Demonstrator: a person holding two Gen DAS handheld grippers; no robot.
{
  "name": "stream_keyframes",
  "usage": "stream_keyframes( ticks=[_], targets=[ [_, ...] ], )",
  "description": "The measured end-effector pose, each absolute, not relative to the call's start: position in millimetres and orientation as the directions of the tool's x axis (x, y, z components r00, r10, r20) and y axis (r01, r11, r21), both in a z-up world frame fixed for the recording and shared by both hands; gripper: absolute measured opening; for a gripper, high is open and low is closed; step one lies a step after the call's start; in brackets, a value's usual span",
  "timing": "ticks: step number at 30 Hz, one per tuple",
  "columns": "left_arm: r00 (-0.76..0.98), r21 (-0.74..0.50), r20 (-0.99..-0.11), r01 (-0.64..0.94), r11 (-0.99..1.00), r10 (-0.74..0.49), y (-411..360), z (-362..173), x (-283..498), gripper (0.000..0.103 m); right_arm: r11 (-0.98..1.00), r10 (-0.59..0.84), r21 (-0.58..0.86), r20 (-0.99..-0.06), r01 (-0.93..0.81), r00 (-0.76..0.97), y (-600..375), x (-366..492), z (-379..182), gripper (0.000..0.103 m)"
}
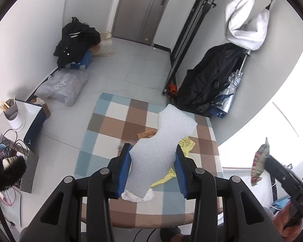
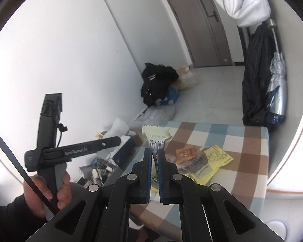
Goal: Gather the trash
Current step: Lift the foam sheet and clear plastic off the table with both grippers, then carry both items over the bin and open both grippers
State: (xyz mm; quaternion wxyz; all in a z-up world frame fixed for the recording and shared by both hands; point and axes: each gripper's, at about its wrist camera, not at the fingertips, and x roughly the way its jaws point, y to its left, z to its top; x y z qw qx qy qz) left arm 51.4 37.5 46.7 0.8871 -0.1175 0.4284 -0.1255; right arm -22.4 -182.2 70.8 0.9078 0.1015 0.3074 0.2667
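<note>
Looking along the left tongs (image 1: 152,157), a checked surface (image 1: 115,121) carries a yellow wrapper (image 1: 186,143) and a brown packet (image 1: 146,134); the tongs, partly open, clamp a white foam piece (image 1: 161,139) above it. In the right view, the right tongs (image 2: 154,161), nearly closed, pinch a pale green wrapper (image 2: 156,136) above the surface.

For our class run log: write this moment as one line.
left gripper: holds foam piece | right gripper: holds wrapper | table: litter left
</note>
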Motion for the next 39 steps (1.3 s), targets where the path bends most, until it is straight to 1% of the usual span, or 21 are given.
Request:
stream_keyframes(
  ticks=[5,10,15,18,20,24,26,29,31,32,33,34,39],
  targets=[
    [0.599,-0.322,-0.712,0.183,0.929,-0.365,14,58,40,0.036,0.855,0.516,0.327,-0.47,-0.402,0.716,-202,-48,91,0.005],
    [0.58,-0.325,-0.701,0.258,0.91,-0.415,-20,70,33,0.036,0.886,0.451,0.328,-0.441,-0.328,0.776,-242,-68,105,0.005],
    [0.555,-0.331,-0.693,0.323,0.886,-0.461,-54,80,29,0.036,0.907,0.389,0.332,-0.424,-0.26,0.818,-282,-83,111,0.005],
    [0.523,-0.336,-0.696,0.369,0.866,-0.493,-79,80,29,0.036,0.906,0.378,0.349,-0.415,-0.238,0.828,-302,-89,106,0.005],
    [0.499,-0.336,-0.707,0.384,0.86,-0.5,-91,73,32,0.036,0.905,0.368,0.372,-0.448,-0.204,0.815,-313,-83,94,0.005],
    [0.441,-0.358,-0.742,0.377,0.854,-0.506,-103,49,40,0.036,0.902,0.352,0.4,-0.47,-0.16,0.81,-334,-81,72,0.005],
    [0.426,-0.337,-0.763,0.38,0.861,-0.486,-108,39,42,0.036,0.902,0.335,0.414,-0.486,-0.125,0.807,-349,-80,61,0.008],
    [0.391,-0.345,-0.783,0.376,0.86,-0.484,-113,26,46,0.036,0.89,0.335,0.449,-0.526,-0.079,0.782,-372,-75,40,0.009],
    [0.375,-0.339,-0.796,0.375,0.863,-0.476,-116,19,49,0.036,0.885,0.336,0.46,-0.539,-0.064,0.773,-384,-71,26,0.013],
    [0.372,-0.337,-0.799,0.373,0.865,-0.472,-117,16,51,0.036,0.879,0.346,0.472,-0.539,-0.065,0.768,-390,-68,20,0.022],
    [0.369,-0.336,-0.802,0.371,0.866,-0.47,-118,14,52,0.036,0.875,0.343,0.482,-0.547,-0.048,0.763,-397,-66,13,0.039],
    [0.36,-0.341,-0.805,0.371,0.864,-0.472,-120,12,54,0.036,0.874,0.326,0.486,-0.559,-0.018,0.763,-403,-63,7,0.042],
    [0.289,-0.372,-0.811,0.415,0.83,-0.508,-141,1,60,0.036,0.848,0.285,0.521,-0.6,0.095,0.747,-436,-66,-33,0.043]
  ],
)
